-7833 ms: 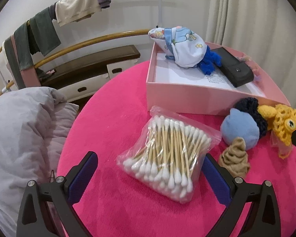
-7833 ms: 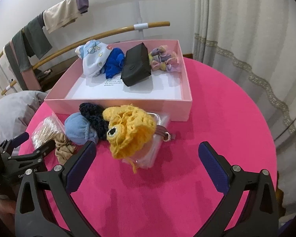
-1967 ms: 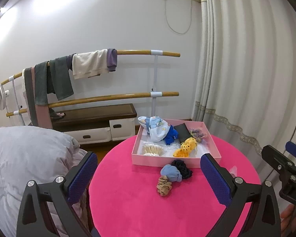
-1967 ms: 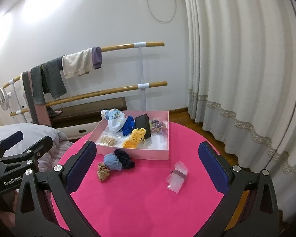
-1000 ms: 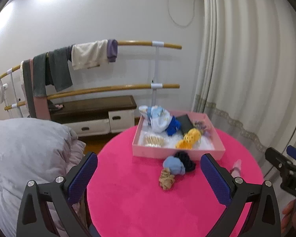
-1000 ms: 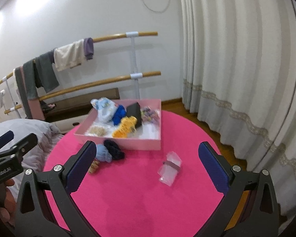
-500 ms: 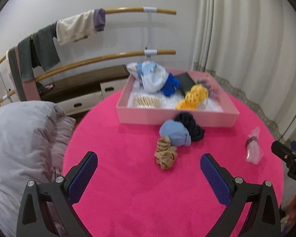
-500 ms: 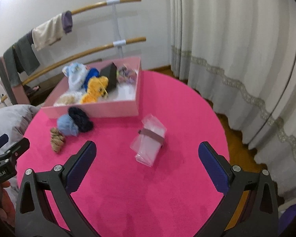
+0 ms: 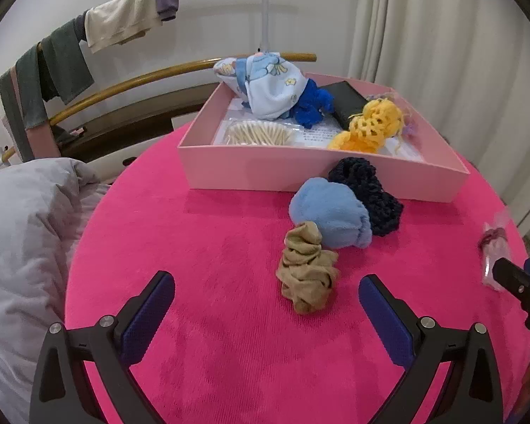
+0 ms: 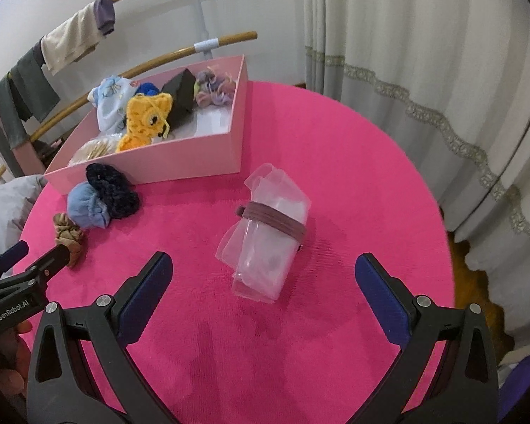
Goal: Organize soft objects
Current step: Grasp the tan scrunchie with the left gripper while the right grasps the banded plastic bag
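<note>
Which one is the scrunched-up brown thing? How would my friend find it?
Look at the round pink table, just in front of the pink box. Three soft bundles sit there in a row: a dark knitted one, a fluffy light blue one, then the tan scrunched stocking. It is the only brown, wrinkly one, farthest from the box.

A box point(image 9: 321, 173) sits at the far side of the round desk point(image 9: 201, 247), and inside it a bag of cotton swabs point(image 9: 258, 133) lies near the front wall with a knitted toy point(image 9: 371, 123) to its right, while a printed cloth bundle point(image 9: 268, 84), a plush piece point(image 9: 312, 106), a flat case point(image 9: 348, 100) and some small scrunchies point(image 10: 215, 86) line the back. Just before the box's front wall a dark knitted scrunchie point(image 9: 367, 190) touches a plush scrunchie point(image 9: 330, 213) on its left, and a rolled stocking point(image 9: 307, 272) lies nearer the camera, touching the plush one. Well to the right of these three, apart from the box, a plastic bag bound by a band point(image 10: 265, 240) lies alone on the desk, and behind the desk two rails point(image 9: 152, 70) carry hanging cloths point(image 9: 123, 28), with bedding point(image 9: 21, 229) off the desk's left edge
</note>
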`<state>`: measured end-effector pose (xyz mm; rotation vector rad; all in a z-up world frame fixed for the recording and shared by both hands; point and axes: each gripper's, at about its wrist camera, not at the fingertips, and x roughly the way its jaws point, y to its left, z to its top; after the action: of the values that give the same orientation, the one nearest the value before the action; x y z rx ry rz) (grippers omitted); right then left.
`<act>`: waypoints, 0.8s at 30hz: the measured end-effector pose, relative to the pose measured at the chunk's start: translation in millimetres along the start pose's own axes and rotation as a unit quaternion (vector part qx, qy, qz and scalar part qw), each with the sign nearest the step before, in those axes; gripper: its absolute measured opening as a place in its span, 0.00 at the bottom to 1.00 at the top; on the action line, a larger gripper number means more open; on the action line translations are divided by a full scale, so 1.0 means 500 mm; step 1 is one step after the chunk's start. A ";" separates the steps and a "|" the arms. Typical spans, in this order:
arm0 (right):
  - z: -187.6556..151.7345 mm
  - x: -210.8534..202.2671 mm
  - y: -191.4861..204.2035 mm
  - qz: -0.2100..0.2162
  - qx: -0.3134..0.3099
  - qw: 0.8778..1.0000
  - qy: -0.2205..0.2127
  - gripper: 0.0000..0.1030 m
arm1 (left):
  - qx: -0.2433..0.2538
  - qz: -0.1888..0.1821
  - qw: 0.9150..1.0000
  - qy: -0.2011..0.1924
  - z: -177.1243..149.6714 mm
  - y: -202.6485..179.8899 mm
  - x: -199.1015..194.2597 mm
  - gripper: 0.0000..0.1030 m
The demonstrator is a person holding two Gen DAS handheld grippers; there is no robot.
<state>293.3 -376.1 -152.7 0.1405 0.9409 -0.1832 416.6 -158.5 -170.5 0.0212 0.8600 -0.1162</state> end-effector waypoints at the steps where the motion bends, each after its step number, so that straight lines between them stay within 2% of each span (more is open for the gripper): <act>1: 0.001 0.009 -0.001 0.002 0.004 1.000 0.002 1.00 | 0.000 0.000 1.000 0.000 0.005 -0.001 0.009 1.00; 4: 0.002 0.033 -0.008 0.005 0.011 1.000 0.010 0.97 | 0.000 -0.005 1.000 -0.001 0.011 -0.004 0.027 0.98; 6: 0.001 0.048 -0.012 0.006 0.015 1.000 0.017 0.87 | 0.001 -0.007 1.000 0.002 0.012 -0.006 0.043 0.91; 8: -0.001 0.057 -0.014 -0.001 0.013 1.000 0.017 0.80 | 0.000 -0.016 1.000 0.019 0.010 -0.007 0.069 0.73; 10: -0.002 0.057 -0.012 -0.010 0.006 1.000 0.011 0.75 | 0.004 -0.014 1.000 0.013 0.012 -0.009 0.074 0.71; 12: -0.002 0.057 -0.010 -0.021 -0.003 1.000 0.007 0.65 | 0.007 -0.014 1.000 0.013 0.014 -0.011 0.078 0.68; 14: -0.001 0.056 -0.009 -0.025 -0.012 1.000 0.000 0.41 | 0.006 -0.014 1.000 0.010 0.013 -0.011 0.077 0.57; 15: -0.001 0.053 -0.010 -0.023 -0.012 1.000 -0.003 0.37 | 0.006 -0.015 1.000 0.008 0.012 -0.011 0.078 0.54; 17: 0.000 0.052 -0.014 -0.018 -0.013 1.000 -0.004 0.34 | 0.005 -0.018 1.000 0.005 0.007 -0.010 0.069 0.39; 20: -0.003 0.043 -0.024 0.001 -0.004 1.000 -0.005 0.31 | -0.001 -0.022 1.000 0.003 0.001 -0.007 0.060 0.24; 24: -0.010 0.028 -0.021 0.017 -0.003 1.000 -0.006 0.30 | -0.016 -0.036 0.999 0.007 -0.011 0.010 0.033 0.21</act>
<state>295.1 -386.6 -167.1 0.1497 0.9261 -0.1488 423.6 -154.6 -186.8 -0.0393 0.8759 -0.1690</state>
